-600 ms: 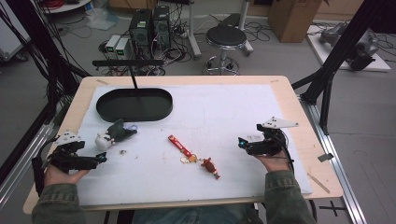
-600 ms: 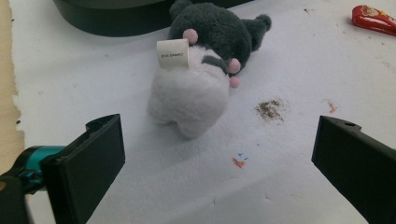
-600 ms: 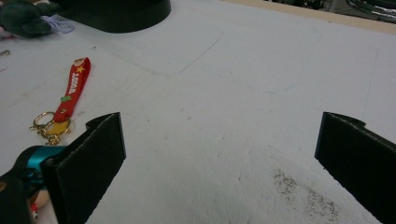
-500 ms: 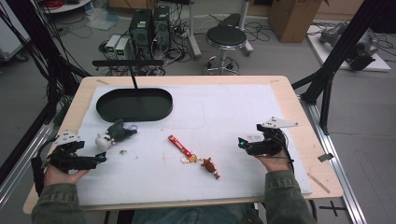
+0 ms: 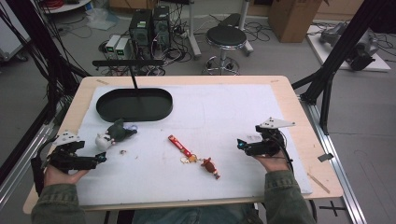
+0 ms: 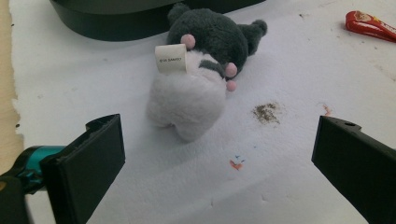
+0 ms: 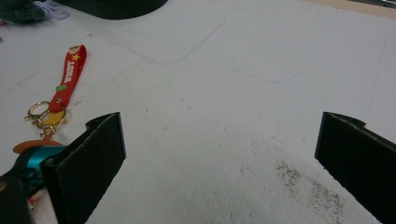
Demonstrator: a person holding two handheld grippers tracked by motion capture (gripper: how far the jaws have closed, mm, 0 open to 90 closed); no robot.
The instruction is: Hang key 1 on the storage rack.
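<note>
At the left edge of the table, the left gripper rests low in the person's hand with its fingers spread wide and empty, aimed at the plush toy. The toy lies on its side on the white mat, just ahead of the gripper and just short of the black oval tray; in the left gripper view its white body faces the fingers, the dark head and a paper tag beyond it. This looks like the opening step: nothing is gripped yet, and the approach to the toy is about to begin. The next move seems to call for easing the left gripper forward until the fingers straddle the soft white body, then closing on it, probably to lift it toward the tray.

Toward the middle lies a red keychain with a strap, gold rings and a small figure, apart from both grippers. At the right, the right gripper hovers just above the mat, its fingers likewise spread and holding nothing.

The mat is scuffed, with small stains and a dark smudge near the toy. Beyond the wooden table stand a stool, computer cases, cables and a cardboard box on a grey floor.
</note>
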